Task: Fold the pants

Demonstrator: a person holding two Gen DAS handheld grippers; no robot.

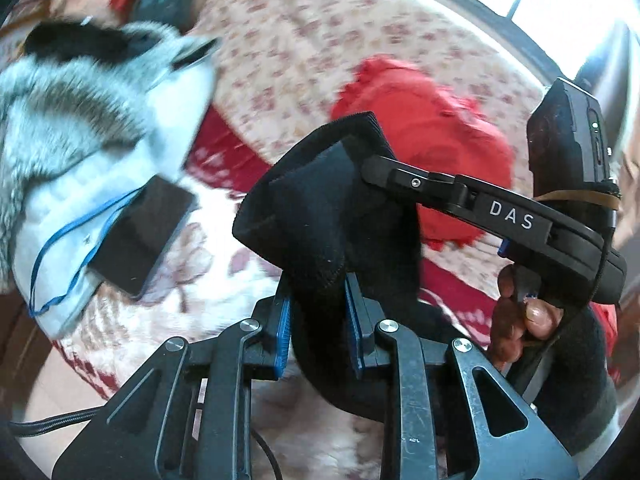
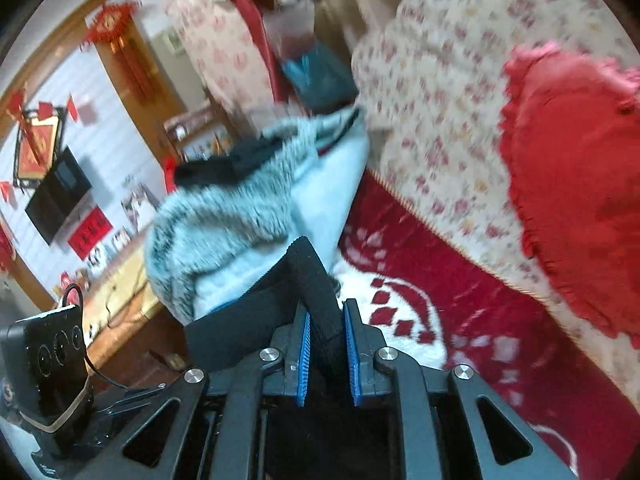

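Where right shows wall, left wrist shows phone [image 1: 140, 236]

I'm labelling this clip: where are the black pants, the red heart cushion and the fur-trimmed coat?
black pants [image 1: 316, 216], left wrist view, bunched fabric.
red heart cushion [image 2: 576, 184], right wrist view, centre.
fur-trimmed coat [image 2: 216, 216], right wrist view, fur trim.

Matt black knitted cloth pants [image 1: 320, 208] with ribbed hem, blue ridged rubbery pads [image 2: 306, 354] on matt black plastic tool [image 2: 326, 356] with shiny metal rivets, fluffy grey fur-trimmed jacket [image 2: 224, 216], floral woven sofa [image 2: 440, 92], red frilled cloth cushion [image 2: 576, 184], glossy phone [image 1: 140, 236]
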